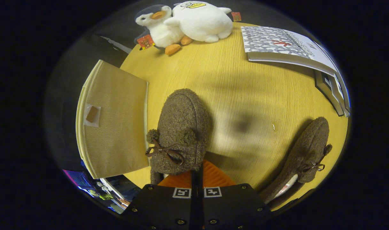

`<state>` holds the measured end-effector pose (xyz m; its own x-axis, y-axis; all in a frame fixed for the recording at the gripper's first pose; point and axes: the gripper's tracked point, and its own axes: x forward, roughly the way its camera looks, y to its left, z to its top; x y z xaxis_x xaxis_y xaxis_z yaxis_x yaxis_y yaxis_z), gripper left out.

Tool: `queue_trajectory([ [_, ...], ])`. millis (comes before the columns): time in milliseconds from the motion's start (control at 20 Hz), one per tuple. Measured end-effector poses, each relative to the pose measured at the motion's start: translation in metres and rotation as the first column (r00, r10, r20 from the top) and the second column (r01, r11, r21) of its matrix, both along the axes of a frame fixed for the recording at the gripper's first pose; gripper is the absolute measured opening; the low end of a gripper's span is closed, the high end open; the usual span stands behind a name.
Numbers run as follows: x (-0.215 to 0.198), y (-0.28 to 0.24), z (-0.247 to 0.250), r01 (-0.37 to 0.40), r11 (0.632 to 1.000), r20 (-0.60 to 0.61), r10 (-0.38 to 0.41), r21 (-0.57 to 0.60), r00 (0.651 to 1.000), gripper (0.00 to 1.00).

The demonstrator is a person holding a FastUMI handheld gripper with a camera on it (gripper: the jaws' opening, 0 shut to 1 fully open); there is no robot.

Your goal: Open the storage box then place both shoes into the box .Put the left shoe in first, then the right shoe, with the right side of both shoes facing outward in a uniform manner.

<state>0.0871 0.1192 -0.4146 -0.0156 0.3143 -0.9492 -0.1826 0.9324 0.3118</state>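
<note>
Claw [197, 174]: the two fingers are drawn close together at the back of the near shoe, with only a thin dark slit between them; they look clamped on its heel edge, though the exact point of contact is hidden behind the fingers themselves.
Held shoe [181, 131]: a brown fuzzy slipper with two pom-poms and a small bow, directly ahead of the fingers, toe pointing away from them. It seems lifted or tipped above the table, judging by the soft shadow lying beside it on the wood.
Box [112, 126]: a beige fabric box just to the side of the held shoe, its edge touching or nearly touching the slipper. What faces the camera is a flat beige panel with a small tab window; whether this is the lid swung open or the closed top, I cannot tell.
Second shoe [304, 153]: the matching slipper lies on the table well apart from the first, on the far side from the box, with its pale lining showing.
Table [213, 73]: a round yellow wooden top.
Beyond: two plush birds [184, 24] at the far rim and a stack of books [287, 48] to one side.
Progress: neither shoe is in the box. One shoe is in hand next to the box, so the first placement appears under way; the second shoe is untouched.
</note>
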Motion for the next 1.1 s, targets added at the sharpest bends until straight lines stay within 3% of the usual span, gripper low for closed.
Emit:
queue_trajectory([
  [350, 0.006, 0.042, 0.118, -0.048, 0.984, 0.063, 0.037, 0.174, 0.997, 0.0],
  [600, 0.023, 0.104, 0.177, -0.167, 0.955, 0.142, 0.135, 0.243, 0.981, 0.0],
  [900, 0.039, 0.18, 0.185, -0.302, 0.928, 0.182, 0.265, 0.219, 0.947, 0.0],
  [1100, 0.043, 0.217, 0.152, -0.399, 0.907, 0.168, 0.376, 0.134, 0.911, 0.0],
])
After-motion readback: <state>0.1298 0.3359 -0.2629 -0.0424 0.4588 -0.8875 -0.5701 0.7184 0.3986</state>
